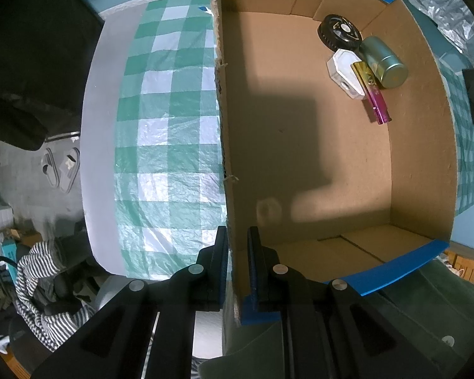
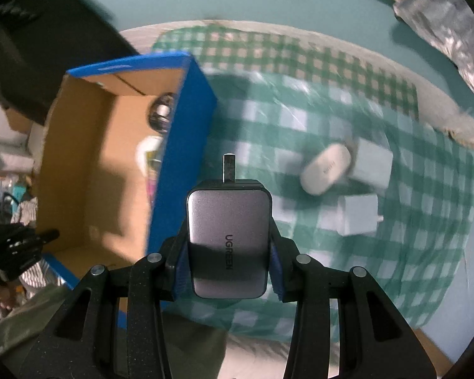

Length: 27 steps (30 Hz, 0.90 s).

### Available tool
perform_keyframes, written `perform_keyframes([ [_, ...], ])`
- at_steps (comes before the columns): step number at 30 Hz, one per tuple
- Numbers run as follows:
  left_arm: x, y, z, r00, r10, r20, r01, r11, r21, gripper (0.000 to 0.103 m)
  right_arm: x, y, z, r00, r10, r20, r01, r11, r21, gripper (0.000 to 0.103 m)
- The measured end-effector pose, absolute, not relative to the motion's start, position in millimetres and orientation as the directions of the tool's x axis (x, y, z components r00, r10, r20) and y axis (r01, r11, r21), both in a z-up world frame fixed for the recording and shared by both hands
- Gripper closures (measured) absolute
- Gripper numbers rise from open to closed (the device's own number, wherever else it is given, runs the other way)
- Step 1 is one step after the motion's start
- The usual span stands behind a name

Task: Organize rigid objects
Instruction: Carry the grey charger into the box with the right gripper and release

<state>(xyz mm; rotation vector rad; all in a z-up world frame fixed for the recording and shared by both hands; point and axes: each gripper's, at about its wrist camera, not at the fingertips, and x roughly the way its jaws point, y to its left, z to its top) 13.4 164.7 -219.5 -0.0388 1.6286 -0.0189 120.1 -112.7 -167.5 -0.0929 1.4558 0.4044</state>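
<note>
Green-and-white checked tablecloth (image 1: 170, 120) spread over the tabletop. Beyond its left edge, down on the floor: pair of grey slippers (image 1: 61, 170), striped cloth (image 1: 44, 287) in a heap. Crinkled silver plastic sheet (image 2: 448, 28) past the far right corner.

The cardboard box (image 1: 316, 145) is brown inside with blue edging; the cloth (image 1: 170, 132) is green-and-white checked. A grey charger (image 2: 227, 240) shows beside pale white adapters (image 2: 358, 214).
</note>
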Motion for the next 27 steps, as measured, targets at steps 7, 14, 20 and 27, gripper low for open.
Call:
perform_keyframes([
  [7, 11.6, 164.4, -215.8, -0.054, -0.037, -0.998, -0.016, 0.999, -0.037, 0.091, 119.6, -70.9, -143.0, 0.067, 0.244, -0.968, -0.451, 0.872, 0.189, 0.062],
  [14, 9.2, 163.6, -216.1, -0.056, -0.035, -0.998, -0.020, 0.999, -0.034, 0.091, 117.7, -28.0, -146.1, 0.042, 0.238, -0.970, -0.572, 0.802, 0.172, 0.062],
  [20, 6.1, 166.9, -217.1, -0.056, -0.034, -0.998, -0.030, 0.999, -0.033, 0.091, 112.1, 3.4, -163.2, 0.008, 0.219, -0.976, -0.652, 0.741, 0.161, 0.062],
  [27, 4.0, 172.1, -218.3, -0.055, -0.036, -0.998, -0.039, 0.999, -0.034, 0.091, 103.6, 29.6, -186.1, -0.010, 0.167, -0.986, -0.717, 0.686, 0.124, 0.062],
])
